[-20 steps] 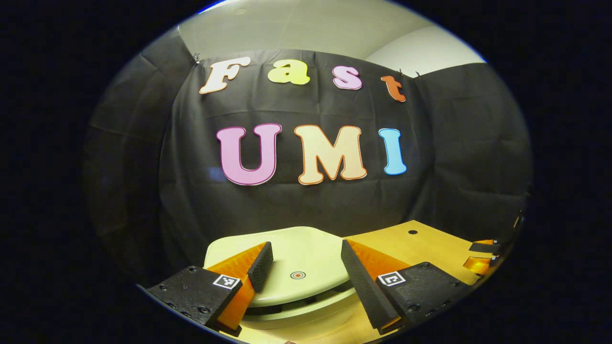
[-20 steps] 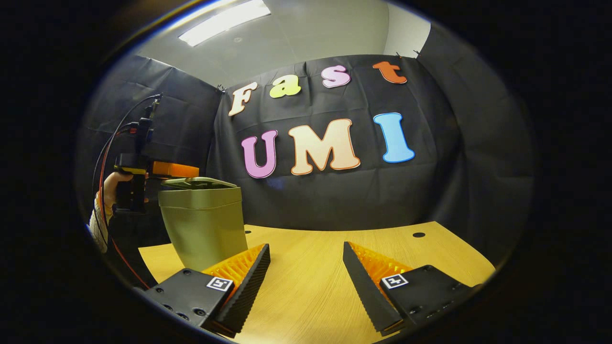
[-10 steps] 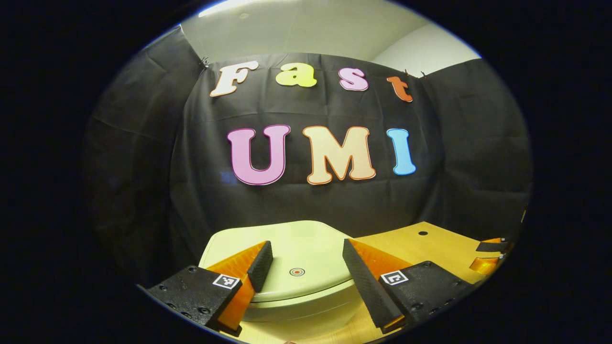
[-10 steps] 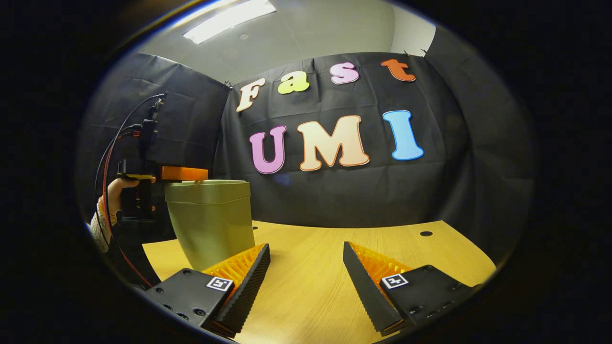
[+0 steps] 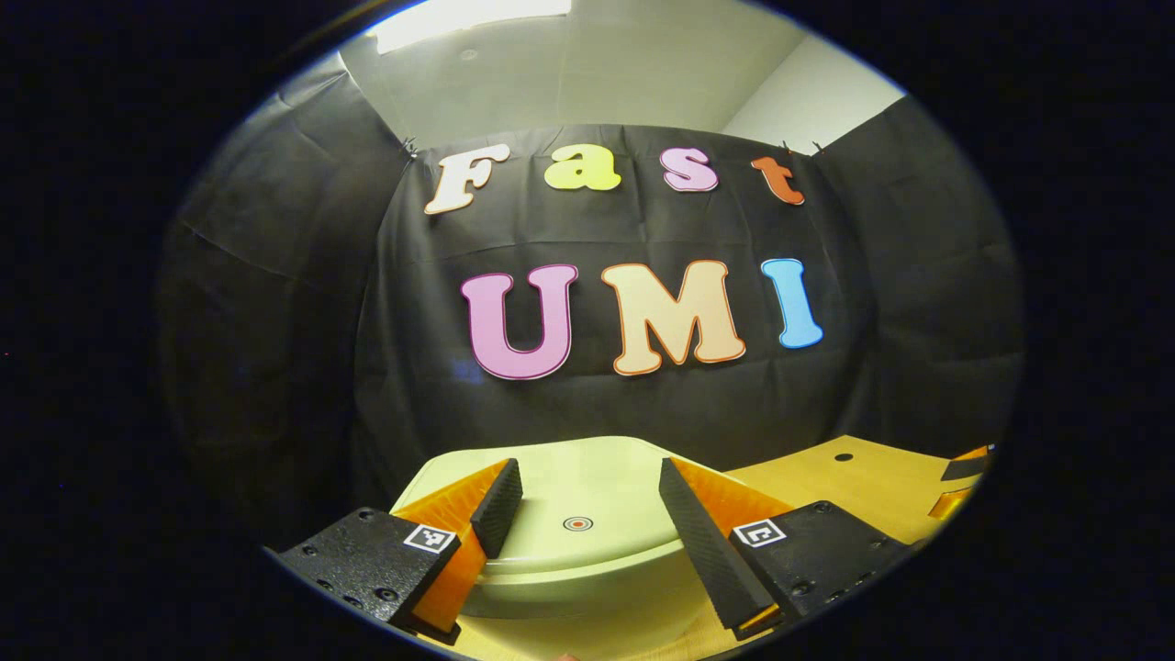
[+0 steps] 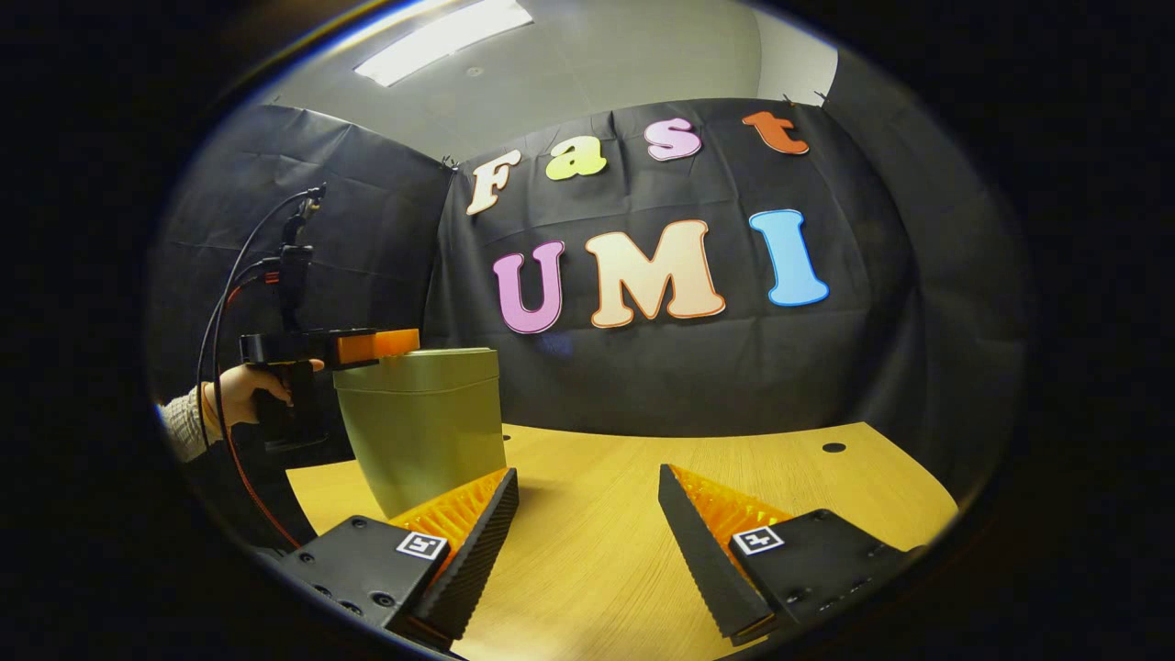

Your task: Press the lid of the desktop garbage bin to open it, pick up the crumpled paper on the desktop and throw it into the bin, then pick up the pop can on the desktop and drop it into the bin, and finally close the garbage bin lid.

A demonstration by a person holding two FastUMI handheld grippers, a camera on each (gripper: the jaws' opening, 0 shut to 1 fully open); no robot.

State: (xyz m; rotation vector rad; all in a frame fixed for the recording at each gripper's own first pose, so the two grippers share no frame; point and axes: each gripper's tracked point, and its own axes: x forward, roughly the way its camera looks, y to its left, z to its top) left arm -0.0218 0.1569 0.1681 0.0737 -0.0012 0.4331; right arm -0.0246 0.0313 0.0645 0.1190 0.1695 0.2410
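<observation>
Now the bin (image 6: 424,418) stands with lid (image 5: 587,509) down.

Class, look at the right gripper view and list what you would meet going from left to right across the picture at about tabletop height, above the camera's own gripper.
Sleeve → hand holding the left gripper → garbage bin → bare table → small dark hole in the table.

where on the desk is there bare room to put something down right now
Bare wood runs from the garbage bin rightward to the small hole, back to the black cloth, including ahead of the right gripper. Crowded on the bin's far side, where the left gripper sits over the lid.
</observation>
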